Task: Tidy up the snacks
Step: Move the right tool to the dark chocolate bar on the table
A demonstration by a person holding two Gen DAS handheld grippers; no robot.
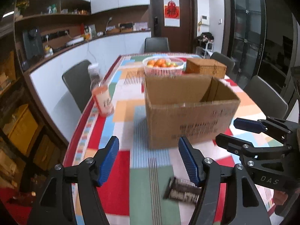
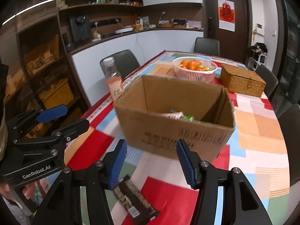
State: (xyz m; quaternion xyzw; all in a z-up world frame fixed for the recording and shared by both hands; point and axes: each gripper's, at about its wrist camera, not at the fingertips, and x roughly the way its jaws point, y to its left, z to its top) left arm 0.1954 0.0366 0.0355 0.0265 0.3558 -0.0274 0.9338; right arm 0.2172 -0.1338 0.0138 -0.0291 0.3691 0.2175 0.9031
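Observation:
An open cardboard box (image 1: 189, 112) (image 2: 176, 116) stands on the patterned tablecloth. In the right wrist view, snack packets (image 2: 178, 115) lie inside it. A dark chocolate-coloured snack bar (image 2: 134, 199) lies flat on the cloth in front of the box; it also shows in the left wrist view (image 1: 184, 190), partly behind my right finger. My left gripper (image 1: 149, 161) is open and empty, above the cloth near the bar. My right gripper (image 2: 151, 163) is open and empty, just above the bar. Each gripper shows in the other's view (image 1: 234, 133) (image 2: 63, 118).
A bottle with a pink label (image 1: 102, 97) (image 2: 113, 78) stands left of the box near the table's edge. A white basket of oranges (image 1: 163, 66) (image 2: 195, 70) and a wicker box (image 1: 206, 68) (image 2: 242, 82) sit behind. Dark chairs (image 1: 78, 84) surround the table.

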